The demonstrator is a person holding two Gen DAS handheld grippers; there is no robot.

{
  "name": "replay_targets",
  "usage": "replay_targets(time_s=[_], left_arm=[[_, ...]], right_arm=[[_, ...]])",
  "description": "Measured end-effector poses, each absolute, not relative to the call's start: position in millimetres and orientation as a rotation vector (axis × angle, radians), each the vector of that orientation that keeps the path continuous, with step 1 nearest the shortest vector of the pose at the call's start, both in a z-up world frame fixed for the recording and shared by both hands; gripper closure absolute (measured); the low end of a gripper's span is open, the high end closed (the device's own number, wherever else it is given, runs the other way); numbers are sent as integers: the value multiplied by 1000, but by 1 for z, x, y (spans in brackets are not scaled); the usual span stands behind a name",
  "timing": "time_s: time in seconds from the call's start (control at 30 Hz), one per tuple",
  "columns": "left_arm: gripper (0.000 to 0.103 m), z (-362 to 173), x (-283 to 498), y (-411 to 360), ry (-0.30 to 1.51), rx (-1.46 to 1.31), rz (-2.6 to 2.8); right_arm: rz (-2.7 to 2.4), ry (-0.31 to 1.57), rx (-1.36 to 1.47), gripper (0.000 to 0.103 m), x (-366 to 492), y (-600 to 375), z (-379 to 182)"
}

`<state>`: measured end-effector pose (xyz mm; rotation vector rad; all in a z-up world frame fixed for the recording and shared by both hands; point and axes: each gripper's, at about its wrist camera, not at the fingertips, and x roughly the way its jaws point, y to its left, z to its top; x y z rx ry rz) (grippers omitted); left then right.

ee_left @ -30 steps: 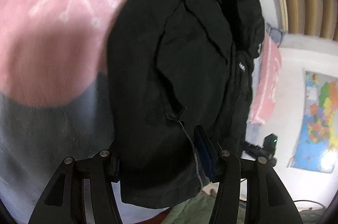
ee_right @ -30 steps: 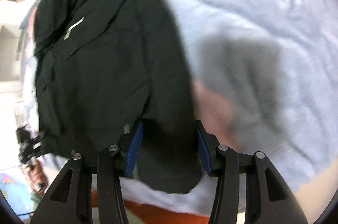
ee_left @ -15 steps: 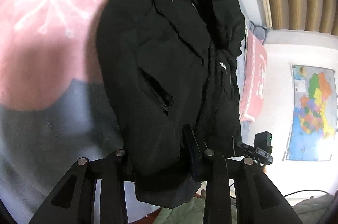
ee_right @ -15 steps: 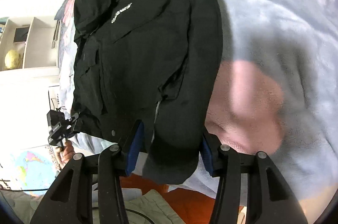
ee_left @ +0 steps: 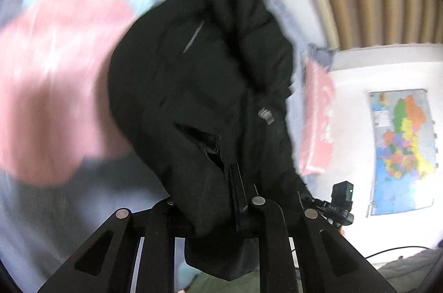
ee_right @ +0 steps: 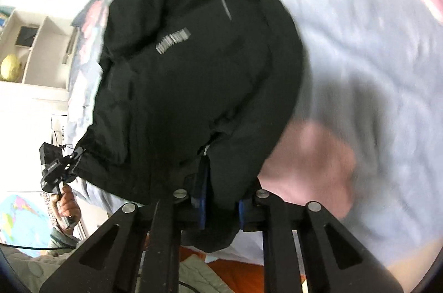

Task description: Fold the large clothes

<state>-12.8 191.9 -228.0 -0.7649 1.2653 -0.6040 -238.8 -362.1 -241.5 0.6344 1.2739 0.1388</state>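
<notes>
While both claws pinch its hem, the black padded jacket (ee_left: pixel 210 88) stretches toward twelve o'clock from the left claw (ee_left: pixel 207 205) and right claw (ee_right: pixel 220 205) over the pale blue and pink fleece bed blanket (ee_right: pixel 373 44).

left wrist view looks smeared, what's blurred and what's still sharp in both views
Left wrist view: the pink and grey fleece blanket streaks with motion blur; the left claw stays crisp.
Right wrist view: the black padded jacket is soft, its grey logo unreadable; the right claw is sharp.
</notes>
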Motion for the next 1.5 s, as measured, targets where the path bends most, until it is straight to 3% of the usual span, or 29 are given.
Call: replay_targets(time_s=[0.33,0.57,0.7,0.83,1.13,1.37,1.5], left_arm=[[85,-136,87,190,1037,-781,-632],[84,-89,194,165,979,-711,-616],[84,-106,261,149,1000,-726,-546],[84,-155,318,133,1061,-758,-462],[83,-270,368,94,1247,-712,-380],[82,-266,367,93,1297,-630,-439],[75,-229,348,109,1298,-587,-528]], right_arm=[[153,1021,610,84,-154,-397,-148],[133,920,560,84,-23,-419,-107],[87,944,554,84,61,-429,-120],[7,1046,551,84,135,-436,-169],[-47,1244,513,84,195,-430,-287],[-28,1263,521,82,196,-432,-280],[65,1204,603,70,173,-446,-240]])
